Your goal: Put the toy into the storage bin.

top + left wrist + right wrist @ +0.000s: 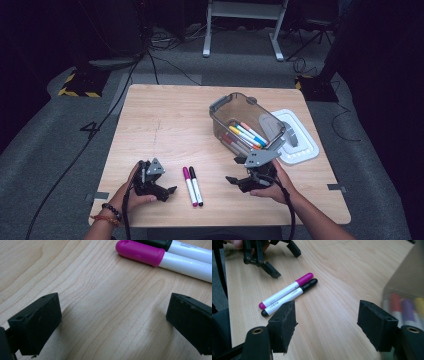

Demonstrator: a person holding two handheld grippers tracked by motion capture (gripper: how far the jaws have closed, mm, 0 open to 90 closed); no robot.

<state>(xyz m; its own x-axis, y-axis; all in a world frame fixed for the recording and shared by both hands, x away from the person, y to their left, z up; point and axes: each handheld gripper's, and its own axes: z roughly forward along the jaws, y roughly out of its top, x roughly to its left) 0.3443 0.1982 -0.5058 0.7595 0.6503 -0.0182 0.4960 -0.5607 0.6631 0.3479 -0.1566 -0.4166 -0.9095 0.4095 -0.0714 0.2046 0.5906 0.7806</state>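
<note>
Now: both markers lie between your grippers

Now your right gripper (327, 325) has its jaws spread wide with nothing between them, just bare tabletop (342, 272). Ahead and off to the left of those jaws lie the magenta marker (285, 291) and the black marker (288, 298), touching side by side, long axes running away from you. Your left gripper (112, 322) also stands spread and empty, low over the wood, with the magenta marker's cap just beyond its jaws. Judging by that, your left hand is nearer. Farther out on the right gripper's other side stands the clear bin (245, 122) holding more markers, its lid (297, 135) beside it.
</note>
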